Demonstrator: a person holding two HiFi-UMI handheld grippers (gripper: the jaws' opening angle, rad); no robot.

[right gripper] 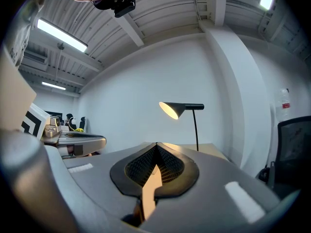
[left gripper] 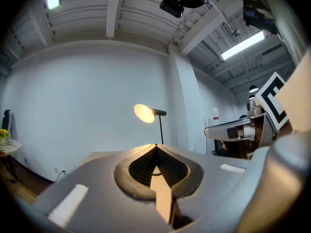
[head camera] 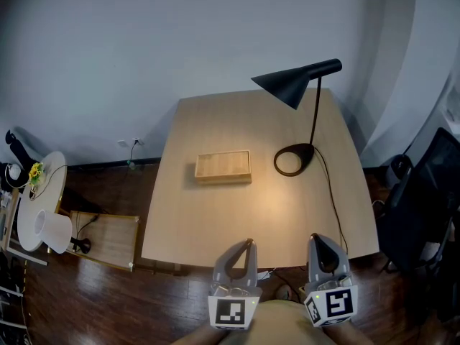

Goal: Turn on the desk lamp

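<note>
A black desk lamp [head camera: 298,85] stands at the far right of the wooden table [head camera: 215,221], its ring base [head camera: 293,159] on the tabletop and its cone shade lit, throwing a warm pool of light. The lit shade shows in the left gripper view [left gripper: 145,112] and in the right gripper view [right gripper: 171,109]. Both grippers hover at the table's near edge, well short of the lamp. My left gripper [head camera: 247,245] is shut with nothing in it, and my right gripper [head camera: 315,239] is shut and empty too.
A shallow wooden tray [head camera: 223,166] lies mid-table, left of the lamp base. The lamp's cord [head camera: 332,200] runs to the near right edge. A round white side table [head camera: 37,203] and a low wooden shelf [head camera: 108,239] stand on the floor at left; a dark chair [head camera: 424,192] is at right.
</note>
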